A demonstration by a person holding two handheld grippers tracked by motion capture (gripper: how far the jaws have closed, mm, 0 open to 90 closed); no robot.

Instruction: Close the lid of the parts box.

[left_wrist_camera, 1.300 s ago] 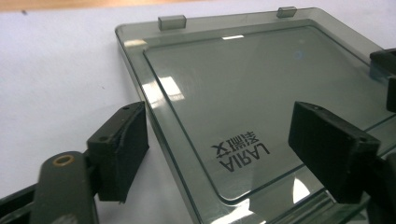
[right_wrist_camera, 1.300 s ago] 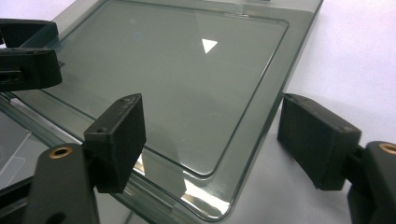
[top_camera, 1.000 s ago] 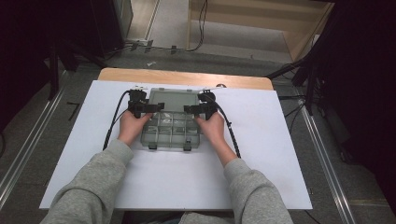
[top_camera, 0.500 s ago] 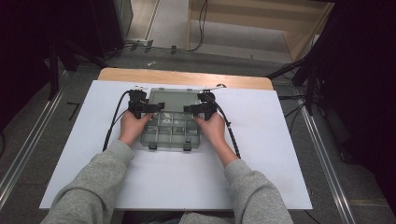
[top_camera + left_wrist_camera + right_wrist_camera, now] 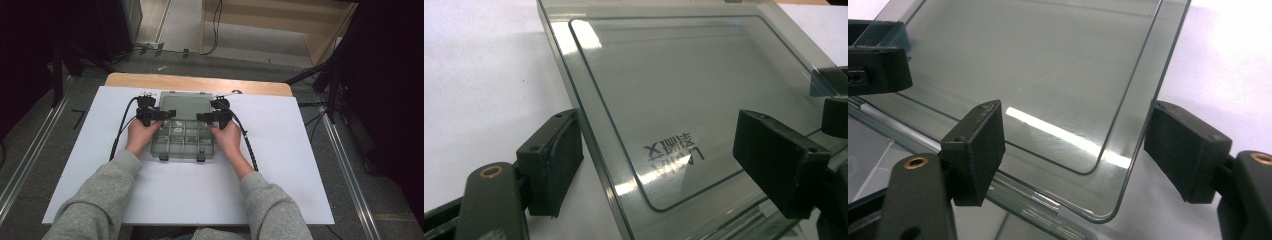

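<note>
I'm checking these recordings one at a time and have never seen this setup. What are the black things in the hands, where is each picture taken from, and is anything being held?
A person sits at a white table, holding a hand tool with two black jaws in each hand: the left gripper and the right gripper. One picture comes from a camera above the table; the other two come from cameras on the grippers. On the table lies a clear compartment box, its lid folded open. Each gripper's open jaws straddle a side edge of the lid; nothing is clamped.
</note>
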